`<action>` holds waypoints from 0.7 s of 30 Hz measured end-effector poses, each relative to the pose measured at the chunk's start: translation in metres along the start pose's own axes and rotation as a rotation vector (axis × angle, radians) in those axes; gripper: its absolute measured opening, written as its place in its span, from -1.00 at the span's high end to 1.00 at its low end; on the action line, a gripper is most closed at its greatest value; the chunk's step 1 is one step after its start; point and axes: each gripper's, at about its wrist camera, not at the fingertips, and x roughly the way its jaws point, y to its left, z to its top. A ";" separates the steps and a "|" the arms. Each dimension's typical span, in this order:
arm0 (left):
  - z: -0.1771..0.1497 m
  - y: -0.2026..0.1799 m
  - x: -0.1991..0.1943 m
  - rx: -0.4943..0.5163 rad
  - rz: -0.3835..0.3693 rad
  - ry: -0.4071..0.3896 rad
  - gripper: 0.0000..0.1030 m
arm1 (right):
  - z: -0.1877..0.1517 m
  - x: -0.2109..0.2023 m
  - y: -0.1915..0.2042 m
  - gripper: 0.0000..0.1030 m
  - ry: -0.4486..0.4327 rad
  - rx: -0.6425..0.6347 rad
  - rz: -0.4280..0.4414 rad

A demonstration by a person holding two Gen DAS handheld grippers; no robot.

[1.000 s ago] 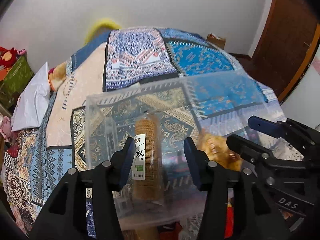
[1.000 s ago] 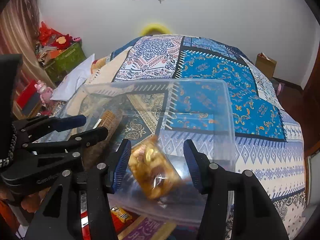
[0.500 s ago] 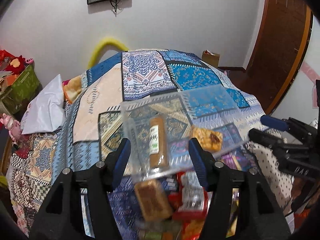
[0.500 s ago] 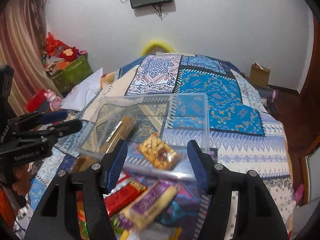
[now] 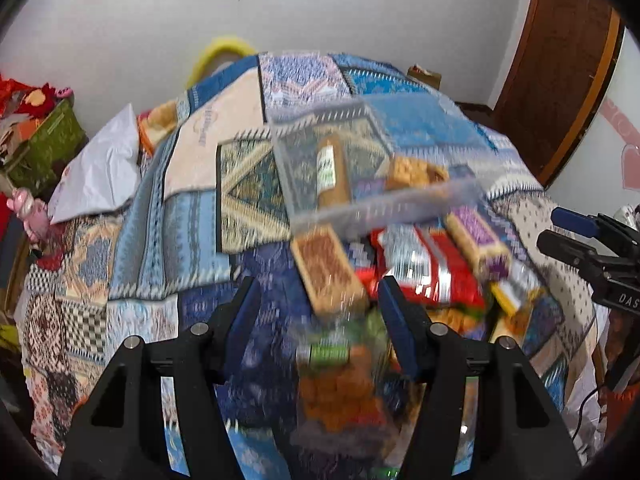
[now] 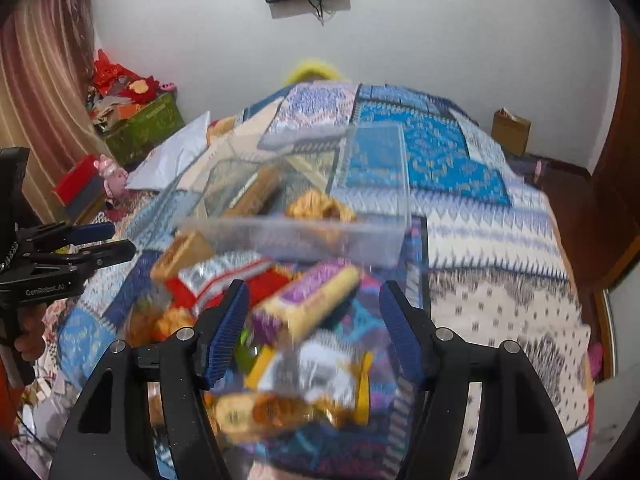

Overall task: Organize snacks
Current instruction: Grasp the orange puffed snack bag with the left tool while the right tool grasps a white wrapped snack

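A clear plastic box (image 5: 384, 204) (image 6: 296, 240) lies on the patterned bedspread. Inside are a long biscuit roll (image 5: 332, 176) (image 6: 252, 196) and a bag of golden snacks (image 5: 416, 172) (image 6: 320, 208). In front of it is a pile of snack packs: a brown biscuit pack (image 5: 326, 268), red packs (image 5: 436, 268), a purple-and-yellow pack (image 6: 312, 300) (image 5: 476, 240). My left gripper (image 5: 320, 312) is open and empty above the near packs. My right gripper (image 6: 312, 320) is open and empty over the purple pack. Both views are blurred.
The bed (image 6: 500, 248) fills most of both views. A white pillow (image 5: 100, 168) lies at the left. A green crate (image 6: 140, 128) with red items stands by the wall. A brown door (image 5: 568, 60) is at the right. A cardboard box (image 6: 512, 128) sits on the floor.
Both grippers have pulled back and up from the box. The box now looks farther away, and the pile of snack packs has come into view in front of it.
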 end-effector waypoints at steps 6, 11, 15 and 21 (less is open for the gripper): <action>-0.029 0.002 0.004 -0.034 -0.015 0.032 -0.22 | -0.026 0.006 -0.008 -0.34 0.049 0.054 0.018; -0.046 -0.001 0.013 -0.027 -0.020 0.064 -0.22 | -0.039 0.018 -0.007 -0.37 0.086 0.071 0.024; -0.056 -0.002 0.018 -0.045 -0.043 0.075 -0.22 | -0.043 0.028 -0.006 -0.37 0.104 0.080 0.033; -0.063 -0.002 0.035 -0.044 -0.032 0.115 -0.23 | -0.043 0.036 -0.010 -0.37 0.110 0.113 0.038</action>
